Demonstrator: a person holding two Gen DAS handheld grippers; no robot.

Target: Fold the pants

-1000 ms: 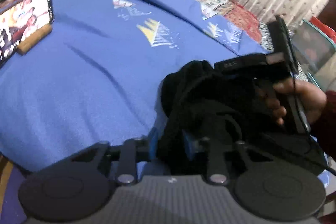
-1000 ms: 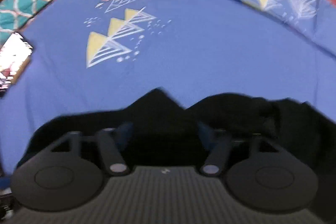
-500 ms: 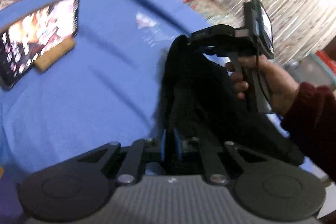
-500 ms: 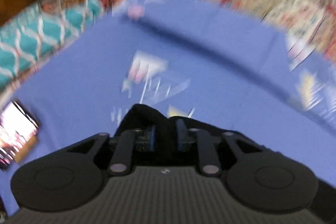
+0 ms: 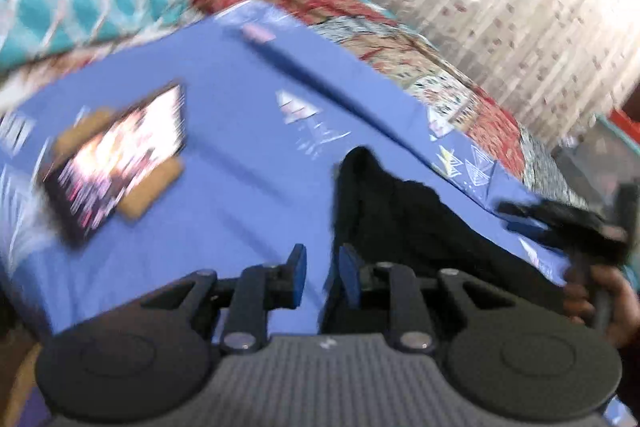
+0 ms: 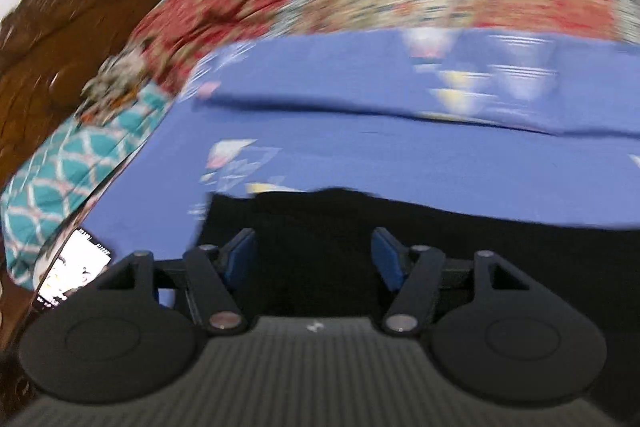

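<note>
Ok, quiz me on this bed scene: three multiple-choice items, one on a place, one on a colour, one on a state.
1. In the left wrist view, the phone lies where, relative to the pants?
A. to their left
B. on top of them
C. to their right

2. What colour are the pants?
A. white
B. black
C. red

3. What state is the phone's screen in?
A. dark
B. covered by cloth
C. lit

Answers:
1. A, since it sits apart from them, on the left of the blue sheet.
2. B, since they show as a black heap against the blue.
3. C, since the screen glows with a bright picture.
</note>
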